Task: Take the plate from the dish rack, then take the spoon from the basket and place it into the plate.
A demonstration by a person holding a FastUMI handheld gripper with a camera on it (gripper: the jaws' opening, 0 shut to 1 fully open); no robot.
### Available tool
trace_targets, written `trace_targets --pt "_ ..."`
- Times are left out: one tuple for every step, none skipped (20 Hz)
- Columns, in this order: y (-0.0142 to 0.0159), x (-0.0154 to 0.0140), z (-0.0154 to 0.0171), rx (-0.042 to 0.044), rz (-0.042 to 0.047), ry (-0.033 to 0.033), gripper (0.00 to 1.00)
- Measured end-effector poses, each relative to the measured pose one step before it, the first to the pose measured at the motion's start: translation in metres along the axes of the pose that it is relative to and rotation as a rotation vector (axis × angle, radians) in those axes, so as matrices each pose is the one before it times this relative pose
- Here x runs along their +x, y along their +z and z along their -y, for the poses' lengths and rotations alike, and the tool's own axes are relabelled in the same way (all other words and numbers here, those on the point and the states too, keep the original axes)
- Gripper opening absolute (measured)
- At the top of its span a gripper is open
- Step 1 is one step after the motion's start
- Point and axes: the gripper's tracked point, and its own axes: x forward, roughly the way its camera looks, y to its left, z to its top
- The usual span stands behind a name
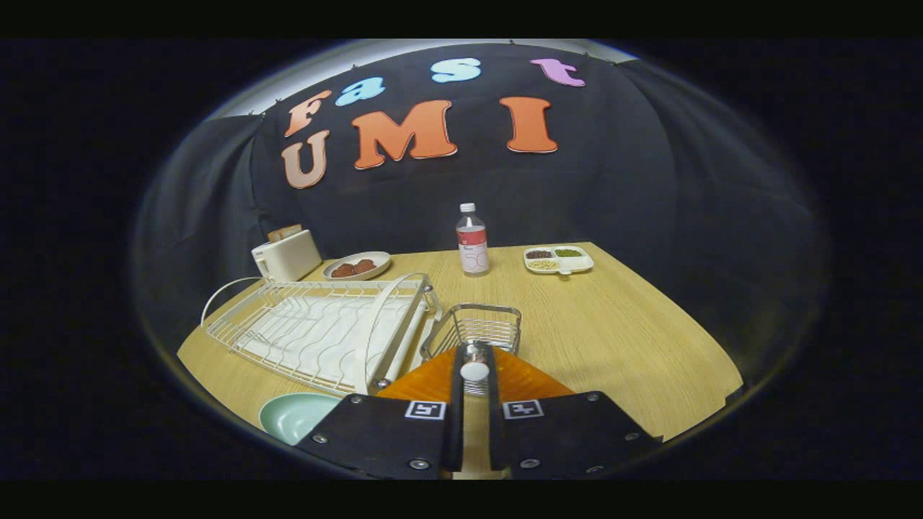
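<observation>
Fingers of the gripper stand nearly together, with only a narrow gap, and both press on the spoon, whose white rounded end shows between the fingertips. Its long axis runs along the fingers, pointing straight ahead toward the basket; how much of it lies hidden between the fingers I cannot tell. An orange mat lies under the fingertips on the wooden table. Off to the left of the fingers, close by, sits the pale green plate, flat on the table and apart from the rack. Just ahead of the fingertips stands the wire basket, directly in the line of the spoon. Beside it to the left lies the white dish rack, with its curved hoop handle rising at the end next to the basket. Beyond the rack stand a white toaster and a shallow dish with dark reddish pieces. Farther along the table's back edge a clear bottle stands upright, and to its right rests a white divided tray holding dark, green and pale contents
</observation>
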Motion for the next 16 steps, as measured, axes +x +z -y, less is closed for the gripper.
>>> trace_targets --pt "0.00283 -0.00200 -0.00082 -0.00008 -0.00644 0.00969 0.14" --pt "0.00631 -0.00221 -0.00244 0.00196 0.00114 0.00997 0.13" --pt "0.00553 -0.00332 0.00087 -0.00460 0.00212 0.00000 0.13" --pt "0.00751 -0.00238 0.00113 -0.01026 0.01052 -0.00722 0.12" --pt "0.00712 -0.00405 0.00309 -0.01257 0.00651 -0.01533 0.12" --pt "0.00826 -0.00472 0.00062 -0.00344 0.01596 -0.00337 0.11" --pt "0.00773 -0.00422 0.00102 0.00207 0.01092 -0.00458 0.11" --pt "0.00473 -0.00392 0.00087 0.00292 0.00283 -0.00143 0.11" --pt "0.00549 -0.00477 0.00115 0.00068 0.00131 -0.00319 0.11" --pt "0.00726 -0.00618 0.00042 0.00052 0.00662 0.00007 0.11" --pt "0.00947 -0.00647 0.00085 -0.00005 0.01388 -0.00091 0.11" --pt "0.01000 -0.00730 -0.00031 -0.00096 0.01504 0.00522 0.11" --pt "0.00669 -0.00647 -0.00044 0.00054 0.00849 0.00725 0.11" --pt "0.00489 -0.00669 -0.00262 0.00037 0.00121 0.01212 0.11" --pt "0.00648 -0.00636 -0.00335 -0.00073 0.00655 0.01172 0.11" --pt "0.00652 -0.00563 -0.00300 -0.00497 0.00812 0.01064 0.11"
